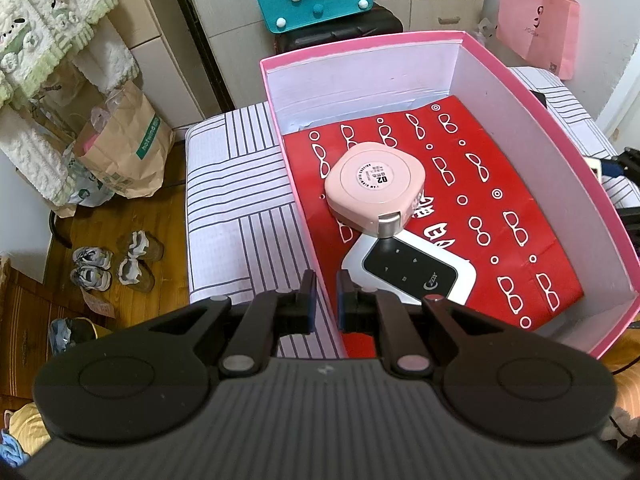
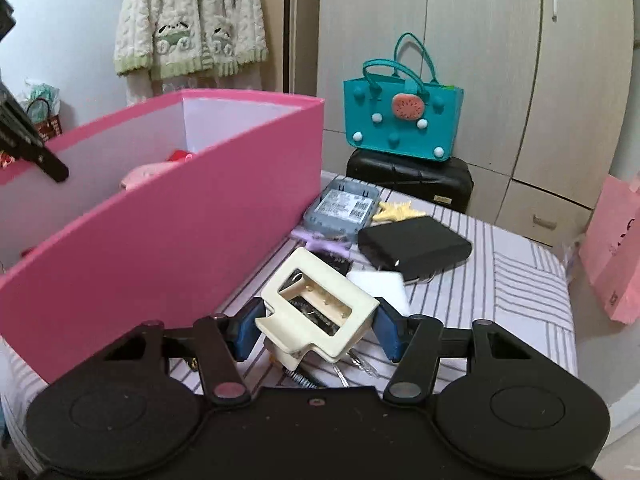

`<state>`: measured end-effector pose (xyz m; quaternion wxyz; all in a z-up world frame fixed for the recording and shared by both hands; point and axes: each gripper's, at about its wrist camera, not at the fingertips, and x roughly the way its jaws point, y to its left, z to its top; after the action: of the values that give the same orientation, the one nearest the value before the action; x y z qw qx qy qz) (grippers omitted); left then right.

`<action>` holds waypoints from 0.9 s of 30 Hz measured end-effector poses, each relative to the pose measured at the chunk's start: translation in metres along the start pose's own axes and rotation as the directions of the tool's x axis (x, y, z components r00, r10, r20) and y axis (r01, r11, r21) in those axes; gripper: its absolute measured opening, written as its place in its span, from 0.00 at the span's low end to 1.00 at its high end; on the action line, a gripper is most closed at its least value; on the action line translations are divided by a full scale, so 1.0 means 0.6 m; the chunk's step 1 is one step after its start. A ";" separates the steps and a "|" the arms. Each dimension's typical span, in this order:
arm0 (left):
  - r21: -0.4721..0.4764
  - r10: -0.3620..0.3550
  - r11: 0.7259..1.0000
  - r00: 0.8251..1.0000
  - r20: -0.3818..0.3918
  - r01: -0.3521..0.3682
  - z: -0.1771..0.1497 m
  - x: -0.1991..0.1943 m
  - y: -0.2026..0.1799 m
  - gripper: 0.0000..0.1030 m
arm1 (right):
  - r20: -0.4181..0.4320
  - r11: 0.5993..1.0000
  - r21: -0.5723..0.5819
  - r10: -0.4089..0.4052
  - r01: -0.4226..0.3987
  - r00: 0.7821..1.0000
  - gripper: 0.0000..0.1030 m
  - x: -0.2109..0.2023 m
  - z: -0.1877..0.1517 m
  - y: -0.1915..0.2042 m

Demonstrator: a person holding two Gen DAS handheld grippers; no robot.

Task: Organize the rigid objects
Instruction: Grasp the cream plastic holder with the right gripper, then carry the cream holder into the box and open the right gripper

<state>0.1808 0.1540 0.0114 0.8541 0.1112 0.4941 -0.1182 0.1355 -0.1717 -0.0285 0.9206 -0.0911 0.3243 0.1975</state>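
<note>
A pink box [image 1: 560, 120] with white inner walls stands on the striped bed. Inside it, on a red bag printed with glasses [image 1: 500, 208], lie a pink rounded case [image 1: 374, 188] and a white device with a black panel [image 1: 412, 276]. My left gripper [image 1: 326, 300] is shut on the box's near left wall, one finger on each side of it. In the right wrist view a cream hair claw clip [image 2: 316, 312] lies on the bed beside the pink box [image 2: 180, 240]. My right gripper [image 2: 316, 332] has both blue pads against the clip's sides.
Beyond the clip on the striped cover [image 2: 520, 280] lie a white pad [image 2: 384, 284], a black box [image 2: 412, 248], a grey device [image 2: 344, 208], a purple piece [image 2: 320, 242] and a yellow star [image 2: 396, 210]. A teal bag [image 2: 404, 120] sits on a black suitcase [image 2: 408, 180]. Shoes [image 1: 116, 264] are on the floor.
</note>
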 end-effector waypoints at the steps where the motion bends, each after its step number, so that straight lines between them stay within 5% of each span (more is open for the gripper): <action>1: -0.001 0.000 1.000 1.000 0.000 0.000 0.000 0.000 0.000 0.08 | 0.001 1.000 0.006 0.001 -0.001 1.000 0.61 -0.004 0.004 -0.003; 12: -0.011 -0.002 1.000 1.000 -0.001 0.002 0.000 0.003 0.002 0.08 | 0.039 0.990 0.118 0.075 -0.079 0.996 0.61 -0.035 0.057 -0.030; 18: -0.012 -0.002 1.000 1.000 -0.002 0.002 0.000 0.004 0.002 0.08 | 0.106 0.971 0.113 0.197 -0.209 0.975 0.61 -0.066 0.114 -0.011; 23: -0.012 -0.004 1.000 1.000 -0.001 0.004 0.000 0.006 0.002 0.08 | 0.064 0.946 0.030 0.321 -0.324 0.945 0.62 -0.055 0.155 0.045; 27: -0.010 -0.006 1.000 1.000 0.000 0.006 -0.001 0.006 0.001 0.08 | -0.032 0.960 -0.107 0.257 -0.259 0.966 0.62 -0.019 0.180 0.104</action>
<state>0.1826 0.1545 0.0081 0.8542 0.1053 0.4952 -0.1181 0.1618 -0.0866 0.0599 0.8777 -0.1005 0.3302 0.3324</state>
